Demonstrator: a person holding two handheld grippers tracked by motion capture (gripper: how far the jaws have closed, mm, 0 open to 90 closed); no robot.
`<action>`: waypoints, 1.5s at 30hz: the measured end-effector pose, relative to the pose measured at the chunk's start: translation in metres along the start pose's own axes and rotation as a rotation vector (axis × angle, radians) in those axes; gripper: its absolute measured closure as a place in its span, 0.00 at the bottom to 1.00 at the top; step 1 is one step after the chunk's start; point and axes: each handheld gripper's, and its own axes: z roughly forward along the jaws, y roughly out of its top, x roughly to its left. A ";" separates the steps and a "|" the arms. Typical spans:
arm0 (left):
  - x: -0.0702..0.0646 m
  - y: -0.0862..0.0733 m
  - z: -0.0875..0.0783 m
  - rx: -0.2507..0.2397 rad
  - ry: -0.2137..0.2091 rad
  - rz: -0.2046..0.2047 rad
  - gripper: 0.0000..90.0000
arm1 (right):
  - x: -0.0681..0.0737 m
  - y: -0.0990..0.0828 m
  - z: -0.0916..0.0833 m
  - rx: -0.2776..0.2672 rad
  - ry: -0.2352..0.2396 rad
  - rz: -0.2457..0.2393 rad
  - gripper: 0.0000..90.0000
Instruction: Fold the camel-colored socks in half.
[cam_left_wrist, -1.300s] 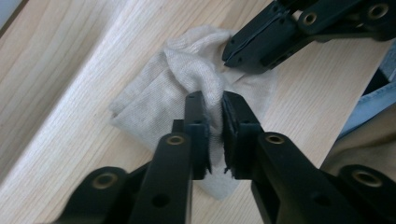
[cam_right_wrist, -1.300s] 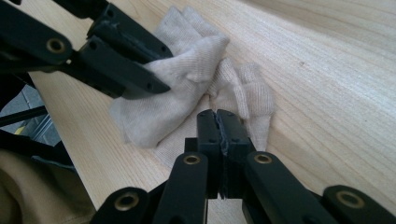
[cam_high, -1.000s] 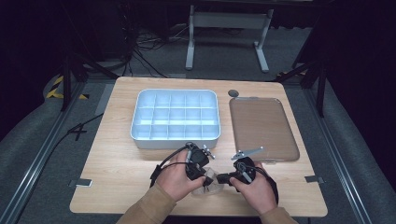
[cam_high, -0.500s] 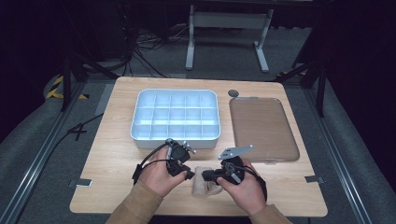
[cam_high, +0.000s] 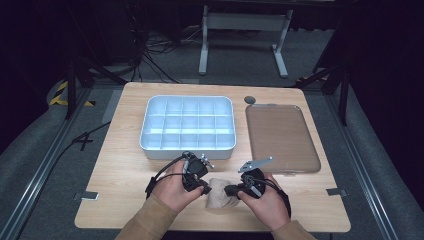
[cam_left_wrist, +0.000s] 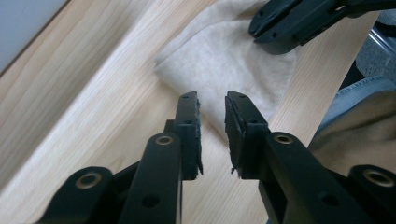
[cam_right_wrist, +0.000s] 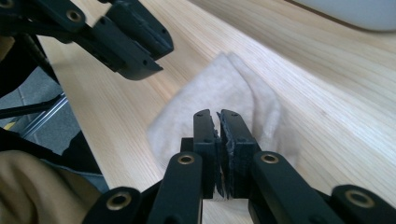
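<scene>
A small beige cloth (cam_high: 220, 199), soft and folded, lies on the light wooden table (cam_high: 125, 170) close to its near edge, between the person's two hands. It sits in front of the white plastic compartment box (cam_high: 187, 127), well apart from the box's near wall, and to the near left of the brown translucent tray (cam_high: 281, 137), which lies at the right of the box.

The left gripper (cam_high: 200, 184) comes at the cloth from the left. In the left gripper view its jaws have just been closing and now stand narrow, with a slim gap between the pads; their tips hover at the near edge of the cloth (cam_left_wrist: 229, 60), and no fold of it sits between them. The other gripper's black jaw tips rest over the cloth's far corner in that view.

The right gripper (cam_high: 232, 190) meets the cloth from the right. In the right gripper view its jaws (cam_right_wrist: 218, 122) are drawn together so that the pads almost touch, with the cloth (cam_right_wrist: 233, 88) lying right under and beyond the tips; whether a thin fold is pinched between the pads I cannot tell.

A small dark round disc (cam_high: 250, 100) sits on the table just beyond the tray's far left corner.
</scene>
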 end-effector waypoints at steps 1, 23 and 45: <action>-0.002 0.001 0.002 -0.003 0.002 0.010 0.86 | -0.001 -0.002 0.000 0.004 -0.003 0.003 0.95; 0.000 0.007 0.044 0.082 0.005 0.037 0.94 | -0.027 -0.018 0.011 0.028 0.024 0.048 0.94; 0.003 -0.001 0.005 -0.028 -0.039 0.020 0.80 | -0.017 -0.012 0.002 -0.011 -0.016 -0.022 0.94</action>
